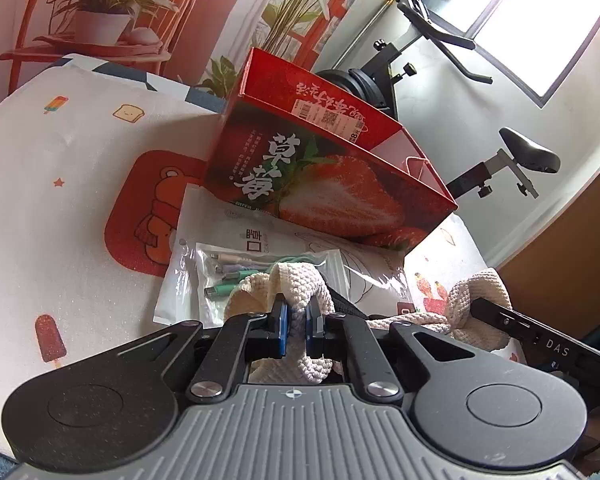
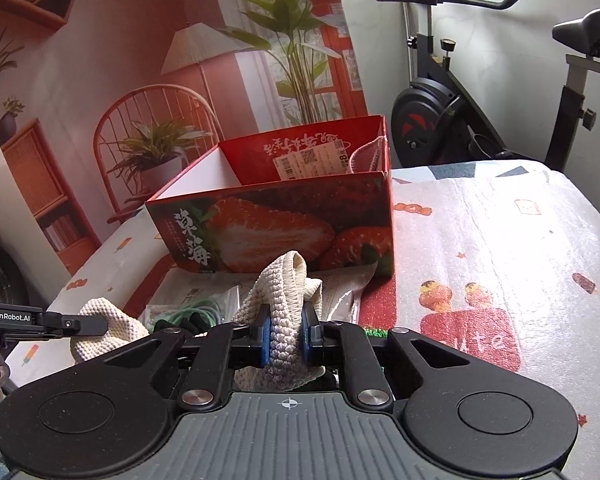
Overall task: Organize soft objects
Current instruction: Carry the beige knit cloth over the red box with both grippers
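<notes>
A cream knitted cloth [image 1: 300,288] is held by both grippers above the table. My left gripper [image 1: 298,326] is shut on one end of it. My right gripper [image 2: 286,330] is shut on the other end [image 2: 284,292]. In the left wrist view the right gripper's finger [image 1: 496,316] shows at the right with the cloth bunched on it. In the right wrist view the left gripper's finger [image 2: 76,324] shows at the left. A red strawberry box [image 1: 324,168], open on top, stands just beyond the cloth [image 2: 284,208]. A pink fabric piece [image 2: 366,158] lies inside it.
Under the cloth lie a white plastic bag [image 1: 260,236] and a clear pouch of cables [image 1: 236,272]. A red bear mat [image 1: 148,208] lies left of the box. The table [image 2: 500,240] has a printed white cover. An exercise bike [image 2: 460,112] stands behind.
</notes>
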